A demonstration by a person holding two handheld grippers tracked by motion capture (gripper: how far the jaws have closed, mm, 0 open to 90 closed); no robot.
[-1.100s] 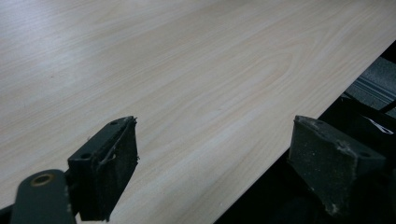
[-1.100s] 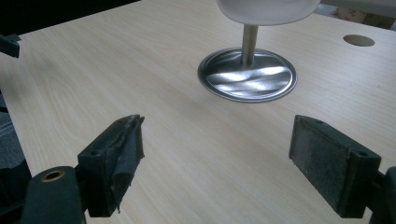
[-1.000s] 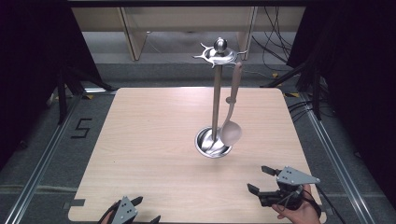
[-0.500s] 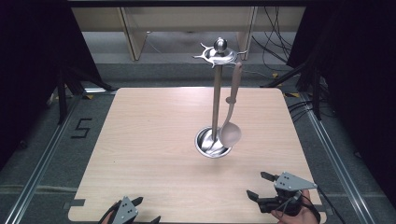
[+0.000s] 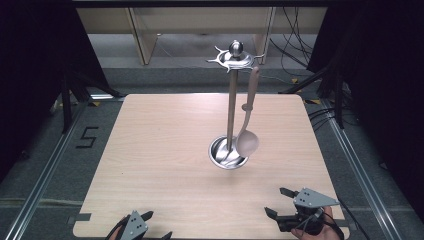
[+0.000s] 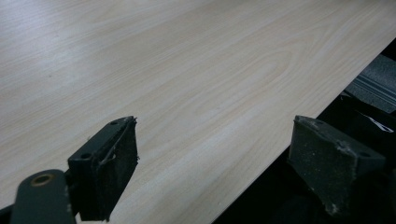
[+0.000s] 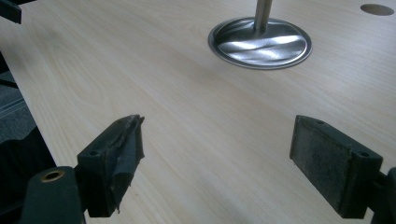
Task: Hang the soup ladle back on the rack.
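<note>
The left hand-held gripper (image 5: 150,227) sits low at the tabletop's (image 5: 165,150) near edge, toward the left corner, its jaws spread wide with nothing between them. In the left gripper view it hangs half over that edge: one jaw above the wood, the other past the rim over dark floor. Ahead of it lies a broad run of bare wood across the whole left half.

Near the middle, slightly right, stands one stand (image 5: 231,107), a thin post on a round metal base with a hooked crown on top. One ladle (image 5: 247,137) hangs from a hook, its bowl just beside the base; whether it touches the base is hard to say.

The right hand-held gripper (image 5: 278,202) lies near the front right corner, held in a hand (image 5: 312,231) and pointing left and slightly forward. Its jaws gape empty. In the right gripper view, the base (image 7: 260,42) sits ahead, well apart, with bare wood between.
</note>
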